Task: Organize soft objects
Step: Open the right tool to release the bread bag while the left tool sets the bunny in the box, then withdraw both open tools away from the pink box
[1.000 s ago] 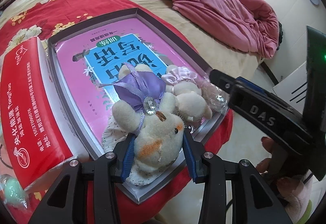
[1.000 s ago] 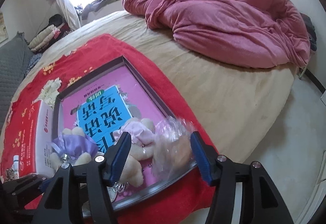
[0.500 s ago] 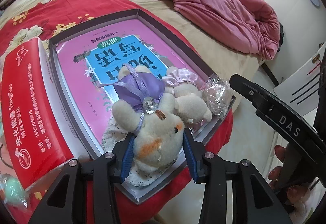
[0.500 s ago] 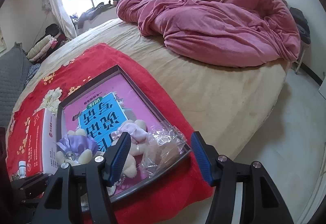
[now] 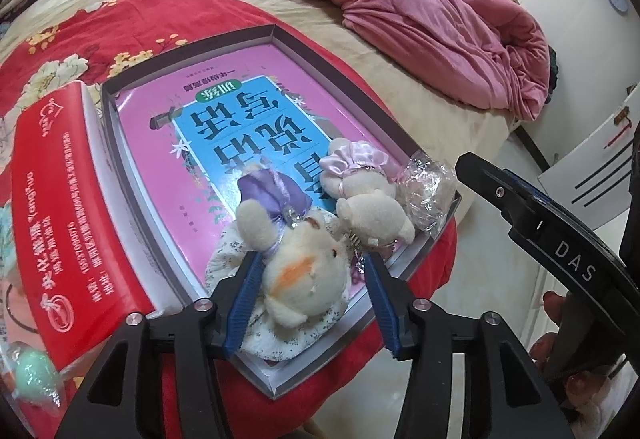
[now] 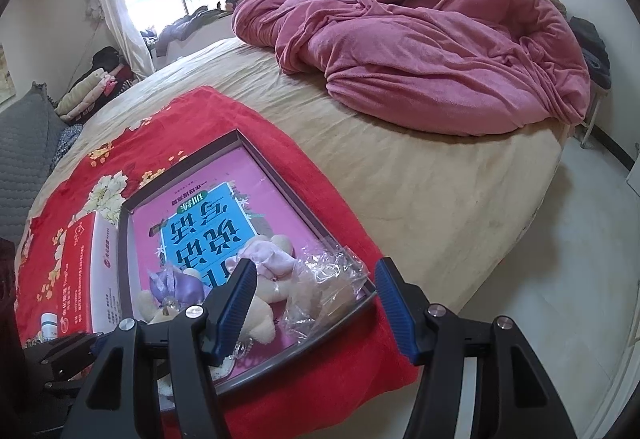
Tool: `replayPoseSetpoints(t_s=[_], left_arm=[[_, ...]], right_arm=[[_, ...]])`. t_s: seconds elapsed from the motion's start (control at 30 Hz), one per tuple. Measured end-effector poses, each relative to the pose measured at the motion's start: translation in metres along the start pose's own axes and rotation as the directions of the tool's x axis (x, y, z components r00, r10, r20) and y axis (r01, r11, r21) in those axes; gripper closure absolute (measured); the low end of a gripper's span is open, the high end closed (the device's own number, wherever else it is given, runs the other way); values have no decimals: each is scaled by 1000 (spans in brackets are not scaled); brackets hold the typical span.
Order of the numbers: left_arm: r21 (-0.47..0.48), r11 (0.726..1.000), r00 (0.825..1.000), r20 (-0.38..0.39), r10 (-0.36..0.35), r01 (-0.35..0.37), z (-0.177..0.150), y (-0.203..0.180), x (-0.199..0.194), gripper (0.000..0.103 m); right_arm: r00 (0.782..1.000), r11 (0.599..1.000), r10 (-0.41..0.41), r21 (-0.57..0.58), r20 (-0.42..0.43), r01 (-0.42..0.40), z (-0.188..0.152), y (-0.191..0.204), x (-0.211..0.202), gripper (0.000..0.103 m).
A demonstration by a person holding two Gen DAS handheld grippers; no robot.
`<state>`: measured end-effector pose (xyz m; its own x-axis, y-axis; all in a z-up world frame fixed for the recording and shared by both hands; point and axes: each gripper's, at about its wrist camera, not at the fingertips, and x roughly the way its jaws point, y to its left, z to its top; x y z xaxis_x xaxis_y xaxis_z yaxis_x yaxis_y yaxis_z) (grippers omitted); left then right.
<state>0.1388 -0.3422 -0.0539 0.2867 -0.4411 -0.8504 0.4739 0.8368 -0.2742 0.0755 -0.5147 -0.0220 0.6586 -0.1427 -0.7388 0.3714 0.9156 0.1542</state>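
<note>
A cream plush bear in a purple dress lies in a shallow grey tray on a pink book. My left gripper has its blue fingers around the bear's head with a small gap on each side. A second bear in a pink dress lies beside it, next to a crumpled clear plastic bag. In the right wrist view my right gripper is open and empty above the bag and the pink bear. The purple bear shows at its left.
The tray sits on a red flowered blanket near the bed's edge. A red and white box lies left of it. A rumpled pink quilt fills the far bed. The floor drops off to the right.
My left gripper has opened a little around the purple bear's head. My right gripper has pulled back and up from the plastic bag, which stays in the tray.
</note>
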Motion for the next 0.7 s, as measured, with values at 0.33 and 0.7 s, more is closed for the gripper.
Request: replayPoseSetpoints(t_s=[0.33, 0.7], left_arm=[[0, 1000, 999, 47, 12, -12, 3, 0, -25, 35], [-8, 998, 995, 86, 57, -57, 1, 6, -51, 28]], right_arm=[[1000, 1000, -13, -6, 21, 13, 4, 4, -13, 36], [998, 999, -21, -44, 63, 24, 12, 21, -33, 35]])
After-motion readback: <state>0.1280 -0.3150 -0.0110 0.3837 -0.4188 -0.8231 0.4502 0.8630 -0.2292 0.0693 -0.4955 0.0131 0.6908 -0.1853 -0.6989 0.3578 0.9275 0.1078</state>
